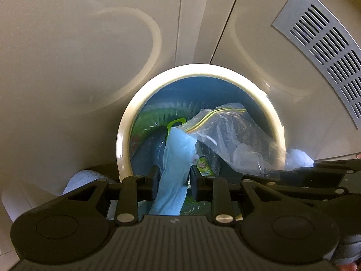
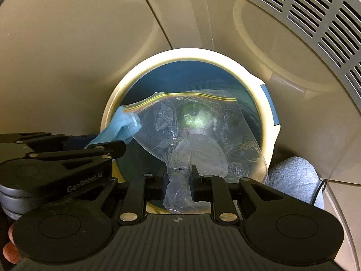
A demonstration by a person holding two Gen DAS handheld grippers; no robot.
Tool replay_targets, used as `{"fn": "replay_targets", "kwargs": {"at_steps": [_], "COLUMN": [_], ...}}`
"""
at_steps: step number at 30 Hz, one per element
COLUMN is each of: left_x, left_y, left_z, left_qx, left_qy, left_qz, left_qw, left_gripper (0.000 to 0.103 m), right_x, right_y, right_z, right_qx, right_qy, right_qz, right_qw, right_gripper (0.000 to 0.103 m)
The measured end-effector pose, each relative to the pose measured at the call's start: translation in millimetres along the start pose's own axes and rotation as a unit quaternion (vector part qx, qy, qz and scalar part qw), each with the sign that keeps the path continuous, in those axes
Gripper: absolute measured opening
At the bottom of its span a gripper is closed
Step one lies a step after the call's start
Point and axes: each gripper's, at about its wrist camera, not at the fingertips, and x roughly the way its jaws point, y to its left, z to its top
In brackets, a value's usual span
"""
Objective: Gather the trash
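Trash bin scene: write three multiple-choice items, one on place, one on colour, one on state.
1. Where does the clear zip bag hang?
A. over the bin's open mouth
B. on the vent grille
C. flat on the floor

2. What colour is the sheet in the left tool?
A. red
B. light blue
C. black

3. What is the right tool doing?
A. gaping with nothing in it
B. pinching the zip bag
C. gripping the bin rim

A: the bin rings it.
B: the sheet is pale blue.
B: plastic is bunched between its fingers.
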Motion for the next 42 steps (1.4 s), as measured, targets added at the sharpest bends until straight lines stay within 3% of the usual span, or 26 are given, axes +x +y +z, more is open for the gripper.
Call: {"fn": "replay_targets", "kwargs": {"at_steps": [5, 7, 9, 13, 17, 24, 33, 42], "left_x": [-1, -2, -3, -5, -13, -55, -113, -155], "left_y": [1, 4, 9, 16, 16, 17, 15, 3], "left_z": [1, 2, 1, 1, 0, -11, -46, -72], "left_qx": [0.003, -0.002, -0.013, -0.033, -0.026, -0.024, -0.016, 0.008], "left_qy": [-0.014, -0.02, -0.024, -0.015, -0.02, -0.058, -0.11, -0.16], "left_qz": [0.021, 0.037, 0.038, 0.015, 0.029, 0.026, 0.038, 0.072], "left_qw": [0.9997, 0.9991, 0.9989, 0.9992, 0.999, 0.9977, 0.993, 0.9846], "left_gripper": [0.063, 0.082, 0.088, 0.088, 0.094, 0.103, 0.103, 0.103], "right_x": [0, -2, -5, -11, -18, -59, -117, -154], "right_y": [-4, -7, -11, -16, -12, -5, -1, 12], "right_z": [2, 3, 3, 3, 0, -7, -41, -75], "right_qx": [0.014, 0.024, 0.033, 0.045, 0.032, 0.005, -0.014, -0.075], "right_qy": [0.003, 0.004, 0.003, 0.001, -0.006, -0.047, -0.108, -0.172], "right_qz": [-0.012, -0.016, -0.017, -0.012, -0.016, 0.001, 0.01, -0.044], "right_qw": [1.0, 1.0, 0.999, 0.999, 0.999, 0.999, 0.994, 0.981], "right_gripper": [0.033, 0.042, 0.046, 0.056, 0.059, 0.069, 0.075, 0.08]}}
